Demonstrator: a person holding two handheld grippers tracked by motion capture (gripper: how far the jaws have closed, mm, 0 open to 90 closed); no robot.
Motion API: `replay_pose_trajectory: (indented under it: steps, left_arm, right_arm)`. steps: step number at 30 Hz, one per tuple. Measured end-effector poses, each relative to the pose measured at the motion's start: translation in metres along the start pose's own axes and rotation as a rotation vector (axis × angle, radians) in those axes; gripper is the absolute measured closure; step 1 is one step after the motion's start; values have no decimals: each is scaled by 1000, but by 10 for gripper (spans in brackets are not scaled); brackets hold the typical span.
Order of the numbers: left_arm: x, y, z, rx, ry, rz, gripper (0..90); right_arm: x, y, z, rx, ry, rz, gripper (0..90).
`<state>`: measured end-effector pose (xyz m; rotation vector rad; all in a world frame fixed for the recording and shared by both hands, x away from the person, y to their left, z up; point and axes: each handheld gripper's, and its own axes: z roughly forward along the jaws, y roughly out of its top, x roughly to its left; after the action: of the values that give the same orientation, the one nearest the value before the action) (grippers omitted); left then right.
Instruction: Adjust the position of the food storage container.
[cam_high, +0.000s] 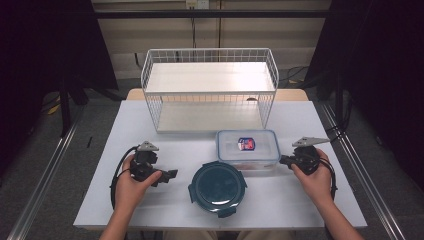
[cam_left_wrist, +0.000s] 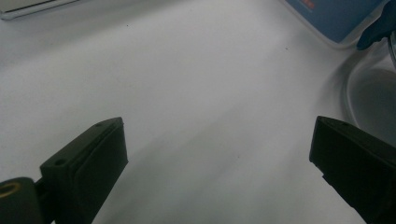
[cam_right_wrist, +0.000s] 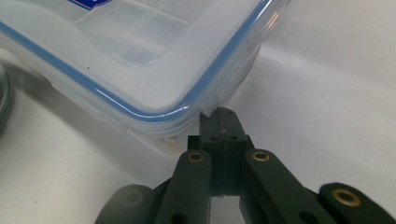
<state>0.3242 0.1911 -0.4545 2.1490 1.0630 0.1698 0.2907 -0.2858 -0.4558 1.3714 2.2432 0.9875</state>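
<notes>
A clear rectangular container (cam_high: 247, 150) with a blue-rimmed lid and a red and blue sticker sits right of the table's middle. In front of it lies a round dark teal container (cam_high: 217, 187) with clip tabs. My right gripper (cam_high: 282, 160) is shut, its tips at the box's right side. In the right gripper view the closed tips (cam_right_wrist: 219, 114) rest against the corner of the box (cam_right_wrist: 140, 56), under the lid's rim. My left gripper (cam_high: 172, 175) is left of the round container, jaws wide open (cam_left_wrist: 217, 135) over bare table. The box (cam_left_wrist: 336, 18) and round container (cam_left_wrist: 373, 93) show at that view's right.
A white wire basket shelf (cam_high: 210, 50) with two levels stands at the back of the white table (cam_high: 310, 200). Metal rails run along both sides of the table on the floor. Bare tabletop lies at the left and front right.
</notes>
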Motion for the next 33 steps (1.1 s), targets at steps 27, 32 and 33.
replay_pose_trajectory:
  steps: [27,32,33]
  left_arm:
    - [4,10,8,5,-37,-56,36]
    - [6,13,7,13,-45,-64,36]
    - [5,14,8,6,-40,-74,36]
  right_arm:
    - [17,6,15,-10,28,-19,900]
    - [20,7,18,-5,30,-12,900]
    - [21,8,19,-10,35,-11,900]
